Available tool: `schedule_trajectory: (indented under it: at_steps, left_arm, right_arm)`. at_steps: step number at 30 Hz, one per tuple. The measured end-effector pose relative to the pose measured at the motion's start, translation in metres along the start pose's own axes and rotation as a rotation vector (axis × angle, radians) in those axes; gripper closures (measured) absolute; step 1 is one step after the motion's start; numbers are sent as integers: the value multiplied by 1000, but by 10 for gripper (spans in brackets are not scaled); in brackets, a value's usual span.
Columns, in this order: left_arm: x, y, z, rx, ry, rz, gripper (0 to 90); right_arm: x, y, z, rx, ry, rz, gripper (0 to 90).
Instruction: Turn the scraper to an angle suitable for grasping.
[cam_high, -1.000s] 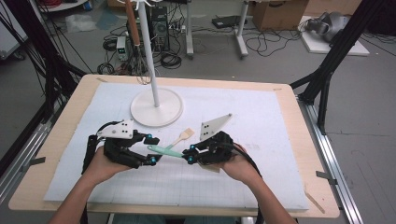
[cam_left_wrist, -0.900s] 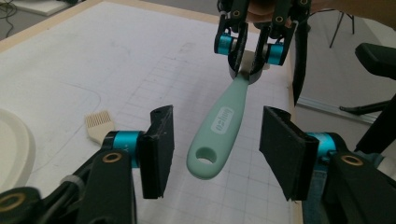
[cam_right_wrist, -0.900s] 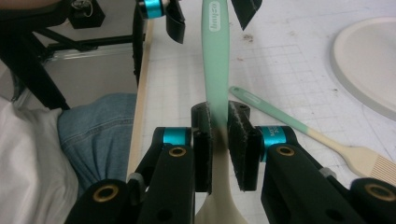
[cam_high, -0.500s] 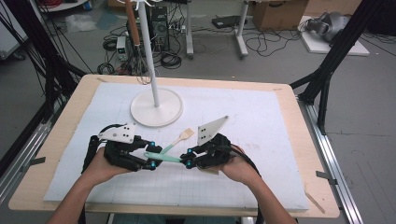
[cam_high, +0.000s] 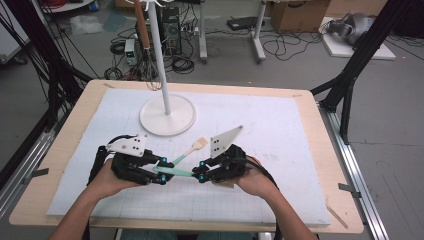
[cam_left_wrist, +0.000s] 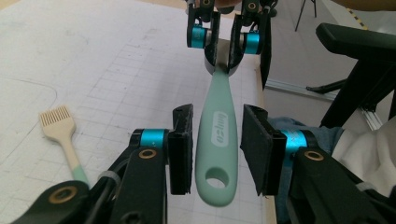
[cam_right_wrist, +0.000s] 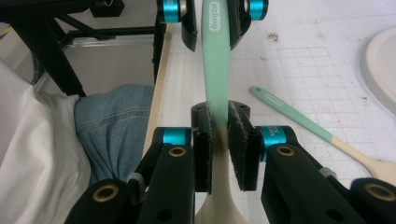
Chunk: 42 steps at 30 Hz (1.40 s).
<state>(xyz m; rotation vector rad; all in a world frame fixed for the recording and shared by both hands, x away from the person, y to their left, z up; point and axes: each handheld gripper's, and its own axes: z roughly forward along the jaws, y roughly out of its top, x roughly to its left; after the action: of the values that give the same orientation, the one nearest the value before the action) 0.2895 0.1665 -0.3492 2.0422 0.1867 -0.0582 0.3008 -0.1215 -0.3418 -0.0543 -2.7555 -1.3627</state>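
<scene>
In the high view, I am holding my left gripper (cam_high: 161, 170) and my right gripper (cam_high: 200, 172) nose to nose low in the middle of the frame, over the white mat (cam_high: 280, 130) on the bench (cam_high: 327, 165). The mint spatula (cam_high: 177, 171) is bridging the gap between them. A brush (cam_high: 192, 149) is lying just above it on the mat, below the white stand base (cam_high: 167, 116).

In the left gripper view, my left fingers (cam_left_wrist: 181, 144) are standing released on either side of the spatula's (cam_left_wrist: 217, 140) handle, at its end with the hole, with a gap showing on each side. The brush (cam_left_wrist: 60, 130) is lying at the left of the frame.

In the right gripper view, my right fingers (cam_right_wrist: 239, 140) are clenching the spatula (cam_right_wrist: 215, 60) at the neck where the mint green meets the cream. The brush (cam_right_wrist: 308, 126) is lying at the right.
</scene>
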Motion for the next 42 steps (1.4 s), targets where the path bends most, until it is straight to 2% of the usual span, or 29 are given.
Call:
schedule_trajectory:
  at_steps: [8,12,19,25,32,42]
  left_arm:
    - [2,0,0,6,-8,0,711]
    - [3,0,1,3,-25,-1,734]
    - [7,-2,0,1,-15,-5,740]
    - [14,-3,-3,-8,0,-17,742]
    - [24,-3,-8,-23,21,-32,743]
    - [38,16,-17,-7,32,-12,742]
  right_arm:
    - [-1,0,0,-6,-6,-5,808]
    - [-3,0,0,-6,-5,-10,807]
    - [-8,1,3,16,0,-13,800]
    - [-20,4,7,24,12,-1,785]
    - [-36,8,12,45,35,12,708]
    - [-56,24,15,63,72,-7,717]
